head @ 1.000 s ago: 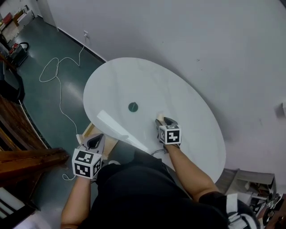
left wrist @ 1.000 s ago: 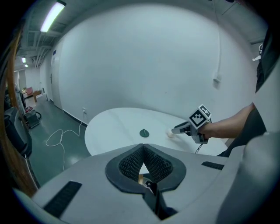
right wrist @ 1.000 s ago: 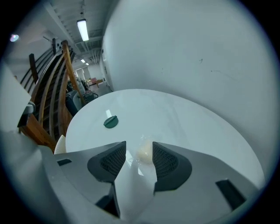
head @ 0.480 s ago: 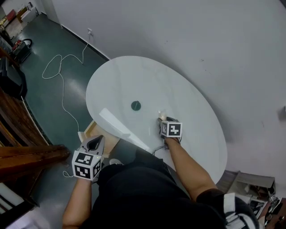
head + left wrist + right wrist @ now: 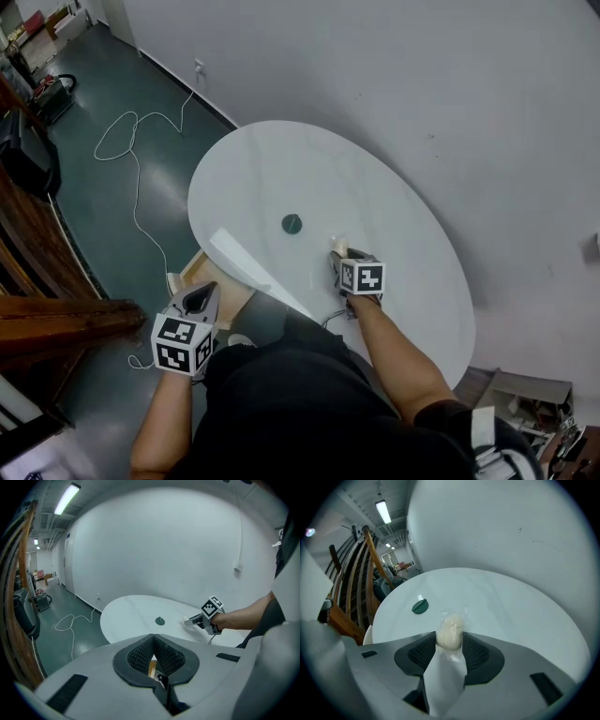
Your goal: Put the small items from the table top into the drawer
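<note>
The right gripper (image 5: 449, 643) has just been closing its jaws, and its pads now press both sides of a cream lump in clear wrap (image 5: 450, 629). The lump lies on the white round table (image 5: 281, 169), at 4 o'clock from the green disc (image 5: 292, 223). The left gripper (image 5: 153, 641), jaws together and empty, hovers over the open wooden drawer (image 5: 236, 298) at the table's 7 o'clock edge.
</note>
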The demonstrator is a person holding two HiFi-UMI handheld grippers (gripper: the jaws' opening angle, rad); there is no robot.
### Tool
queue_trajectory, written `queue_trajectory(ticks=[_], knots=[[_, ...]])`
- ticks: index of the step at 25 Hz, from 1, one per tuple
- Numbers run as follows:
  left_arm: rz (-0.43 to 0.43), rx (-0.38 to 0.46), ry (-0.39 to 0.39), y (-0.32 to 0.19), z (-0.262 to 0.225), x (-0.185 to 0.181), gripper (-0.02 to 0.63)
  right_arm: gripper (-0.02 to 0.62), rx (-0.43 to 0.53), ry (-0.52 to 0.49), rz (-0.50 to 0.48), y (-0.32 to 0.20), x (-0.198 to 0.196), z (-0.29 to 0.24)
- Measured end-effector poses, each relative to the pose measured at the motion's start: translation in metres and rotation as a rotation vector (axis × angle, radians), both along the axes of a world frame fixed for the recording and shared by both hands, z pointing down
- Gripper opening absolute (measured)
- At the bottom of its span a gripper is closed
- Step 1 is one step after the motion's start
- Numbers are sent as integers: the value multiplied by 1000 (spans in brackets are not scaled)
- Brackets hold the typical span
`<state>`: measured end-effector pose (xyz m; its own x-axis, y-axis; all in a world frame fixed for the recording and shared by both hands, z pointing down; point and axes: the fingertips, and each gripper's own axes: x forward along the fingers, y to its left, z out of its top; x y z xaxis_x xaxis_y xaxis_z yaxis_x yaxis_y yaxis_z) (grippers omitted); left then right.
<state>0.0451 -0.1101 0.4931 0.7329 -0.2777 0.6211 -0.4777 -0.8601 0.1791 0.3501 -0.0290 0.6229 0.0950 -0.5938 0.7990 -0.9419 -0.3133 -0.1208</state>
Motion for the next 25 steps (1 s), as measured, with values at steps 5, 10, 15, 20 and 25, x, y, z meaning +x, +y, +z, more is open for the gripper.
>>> queue_trajectory(ticks=[5, 10, 15, 20, 25], knots=[[-29, 6, 12, -5, 0, -11, 14, 173, 75, -12, -114, -23, -38, -28], [-77, 8, 16, -8, 2, -29, 14, 172, 135, -39, -242, -49, -90, -51], [-145, 3, 12, -10, 6, -53, 14, 173, 152, -68, -389, -72, -154, -52], [-233, 0, 3, -9, 8, -97, 14, 173, 139, -92, -532, -85, -217, -47], [-335, -6, 5, -5, 13, -125, 14, 173, 140, -104, -650, -99, -252, -47]])
